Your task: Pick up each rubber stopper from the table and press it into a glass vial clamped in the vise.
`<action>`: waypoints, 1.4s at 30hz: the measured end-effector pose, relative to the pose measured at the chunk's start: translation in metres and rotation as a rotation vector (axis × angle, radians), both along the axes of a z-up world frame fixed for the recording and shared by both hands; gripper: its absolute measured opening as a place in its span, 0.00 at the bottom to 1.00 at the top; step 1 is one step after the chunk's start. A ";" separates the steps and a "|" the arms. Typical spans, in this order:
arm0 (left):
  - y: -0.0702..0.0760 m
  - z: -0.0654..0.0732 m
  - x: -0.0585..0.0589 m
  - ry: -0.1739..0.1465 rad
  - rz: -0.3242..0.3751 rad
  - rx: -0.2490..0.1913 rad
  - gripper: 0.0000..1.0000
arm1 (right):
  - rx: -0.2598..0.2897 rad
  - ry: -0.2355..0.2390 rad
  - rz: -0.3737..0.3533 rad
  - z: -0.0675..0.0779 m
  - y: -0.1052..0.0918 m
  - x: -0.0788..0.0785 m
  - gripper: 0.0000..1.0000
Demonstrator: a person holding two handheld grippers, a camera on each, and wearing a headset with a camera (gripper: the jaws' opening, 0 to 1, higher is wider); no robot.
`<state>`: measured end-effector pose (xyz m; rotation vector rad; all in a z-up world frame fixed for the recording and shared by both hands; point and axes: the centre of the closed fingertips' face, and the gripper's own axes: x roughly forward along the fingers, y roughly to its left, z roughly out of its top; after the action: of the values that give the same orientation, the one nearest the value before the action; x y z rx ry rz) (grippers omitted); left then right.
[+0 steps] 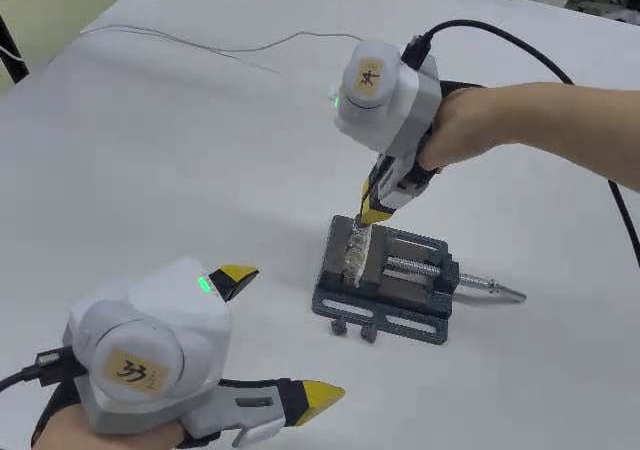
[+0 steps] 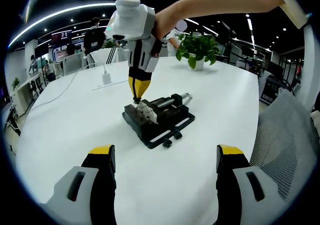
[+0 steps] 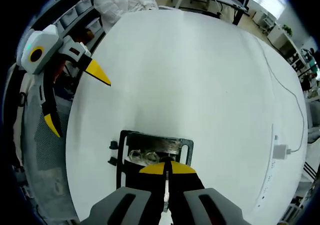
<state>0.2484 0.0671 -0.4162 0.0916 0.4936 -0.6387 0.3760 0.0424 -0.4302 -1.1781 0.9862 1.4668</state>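
A black vise (image 1: 400, 295) stands on the white table (image 1: 150, 140) and clamps clear glass vials (image 1: 358, 248) in a row. My right gripper (image 1: 373, 214) points straight down with its yellow tips on the vials' tops, jaws shut; I cannot see any stopper between them. In the right gripper view the shut tips (image 3: 166, 169) sit over the vials (image 3: 142, 157) and the vise (image 3: 155, 144). My left gripper (image 1: 280, 335) hovers open and empty at the near left. The left gripper view shows its jaws (image 2: 165, 152) wide apart, facing the vise (image 2: 162, 119) and the right gripper (image 2: 137, 92).
The vise's screw handle (image 1: 490, 289) sticks out to the right. A thin cable (image 1: 220, 45) lies across the far table, and a white charger (image 3: 280, 151) rests near its edge. A potted plant (image 2: 197, 50) stands at the back, a mesh chair (image 2: 285, 130) beside the table.
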 end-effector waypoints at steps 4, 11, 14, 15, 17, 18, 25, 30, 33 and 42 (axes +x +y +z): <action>-0.001 0.003 -0.002 -0.006 -0.004 0.006 0.81 | 0.021 -0.015 -0.016 0.001 0.000 -0.002 0.00; -0.005 0.006 -0.003 -0.013 -0.013 0.012 0.81 | 0.054 -0.021 -0.037 0.001 -0.001 -0.002 0.00; -0.007 0.009 -0.002 -0.020 -0.015 0.013 0.81 | 0.070 -0.037 -0.011 0.002 -0.001 -0.004 0.00; -0.008 0.010 -0.002 -0.022 -0.017 0.013 0.81 | 0.075 -0.041 -0.013 0.002 -0.001 -0.004 0.00; -0.009 0.011 -0.002 -0.025 -0.020 0.014 0.81 | 0.085 -0.044 -0.019 0.002 -0.001 -0.004 0.00; -0.009 0.012 -0.001 -0.027 -0.020 0.014 0.81 | 0.097 -0.046 -0.009 0.001 -0.001 -0.002 0.00; -0.010 0.013 -0.004 -0.030 -0.023 0.017 0.81 | 0.136 -0.059 -0.008 0.000 -0.001 0.001 0.00; -0.010 0.013 -0.005 -0.028 -0.025 0.020 0.81 | 0.165 -0.053 -0.024 0.000 0.000 0.004 0.00; -0.009 0.014 -0.005 -0.029 -0.026 0.022 0.81 | 0.185 -0.058 -0.043 0.000 0.000 0.008 0.01; -0.009 0.015 -0.006 -0.030 -0.028 0.023 0.81 | 0.217 -0.053 -0.096 0.000 -0.011 0.007 0.20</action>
<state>0.2427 0.0582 -0.4015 0.1305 0.4713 -0.6582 0.3828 0.0319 -0.4304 -0.9941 0.8145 1.4202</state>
